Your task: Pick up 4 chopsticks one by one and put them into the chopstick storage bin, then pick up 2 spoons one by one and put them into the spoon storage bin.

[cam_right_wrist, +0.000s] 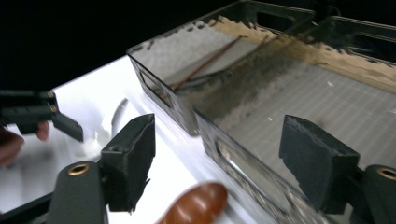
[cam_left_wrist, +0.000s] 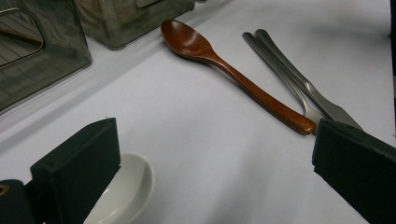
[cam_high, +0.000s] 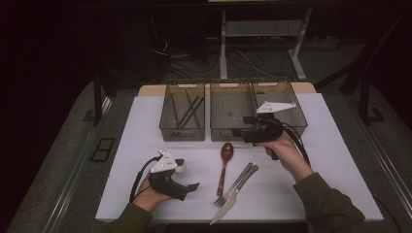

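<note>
The right gripper (cam_high: 241, 127) stands with its jaws apart and nothing between them. It hangs at the near wall of the middle bin (cam_high: 228, 137), pointing toward the left of the table. In the right gripper view the two black pads (cam_right_wrist: 133, 158) frame that smoky wall, and the brown bowl of the wooden spoon (cam_right_wrist: 198, 206) shows just below them. So the spoon lies near this gripper, below and slightly toward the person — its bowl is close to the bin, and its handle runs back to the table's near edge, almost straight away from the bins. I judge that a grasp calls for the gripper to come down and back a little, with the jaws set across the handle.

The left gripper (cam_high: 193, 187) is open too and holds nothing; it rests low on the white table (cam_high: 145, 126), well apart from the spoon's handle (cam_left_wrist: 275, 102). A small white dish (cam_left_wrist: 126, 191) sits just beside its left pad.

Around the spoon: a fork (cam_high: 234, 185) and a knife (cam_high: 237, 194) lie just right of its handle, their own handles crossing — the fork's tines come close to the spoon's end, so a wide jaw may catch them. The left bin (cam_high: 182, 131) holds dark chopsticks (cam_high: 188, 111); the right bin (cam_high: 299, 121) stands behind the right hand (cam_high: 286, 153).
</note>
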`<state>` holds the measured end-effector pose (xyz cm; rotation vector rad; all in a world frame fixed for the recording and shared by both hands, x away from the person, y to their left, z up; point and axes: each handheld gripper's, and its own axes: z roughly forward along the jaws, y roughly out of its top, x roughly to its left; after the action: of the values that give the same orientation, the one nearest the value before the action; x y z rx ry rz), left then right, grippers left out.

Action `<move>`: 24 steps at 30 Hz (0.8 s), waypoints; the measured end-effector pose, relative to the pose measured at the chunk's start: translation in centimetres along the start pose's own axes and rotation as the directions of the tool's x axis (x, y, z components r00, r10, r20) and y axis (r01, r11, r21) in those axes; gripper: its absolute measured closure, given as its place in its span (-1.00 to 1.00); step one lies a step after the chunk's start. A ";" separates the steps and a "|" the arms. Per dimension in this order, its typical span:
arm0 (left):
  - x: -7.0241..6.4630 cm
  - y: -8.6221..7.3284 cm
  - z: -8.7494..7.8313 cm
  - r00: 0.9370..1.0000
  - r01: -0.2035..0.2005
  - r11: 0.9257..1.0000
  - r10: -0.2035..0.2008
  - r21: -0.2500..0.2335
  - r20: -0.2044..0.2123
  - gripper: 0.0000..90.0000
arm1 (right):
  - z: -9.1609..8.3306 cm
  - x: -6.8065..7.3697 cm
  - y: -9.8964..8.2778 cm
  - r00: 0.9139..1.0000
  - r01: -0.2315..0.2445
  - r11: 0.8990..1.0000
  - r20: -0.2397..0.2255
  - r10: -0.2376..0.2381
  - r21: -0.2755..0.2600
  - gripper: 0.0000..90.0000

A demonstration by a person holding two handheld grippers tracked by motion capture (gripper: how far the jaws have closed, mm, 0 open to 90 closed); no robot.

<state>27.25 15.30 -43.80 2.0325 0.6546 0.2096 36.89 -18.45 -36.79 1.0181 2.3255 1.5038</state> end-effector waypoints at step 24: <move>0.0 -0.1 -0.4 1.000 0.004 1.000 -0.004 0.000 -0.014 -1.00 | -7.3 -1.4 -7.5 0.995 -0.025 1.000 0.101 0.026 -0.014 -0.59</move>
<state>27.09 15.65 -43.63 2.0312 0.6671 0.2217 31.00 -26.59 -40.09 1.0986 2.2388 1.4393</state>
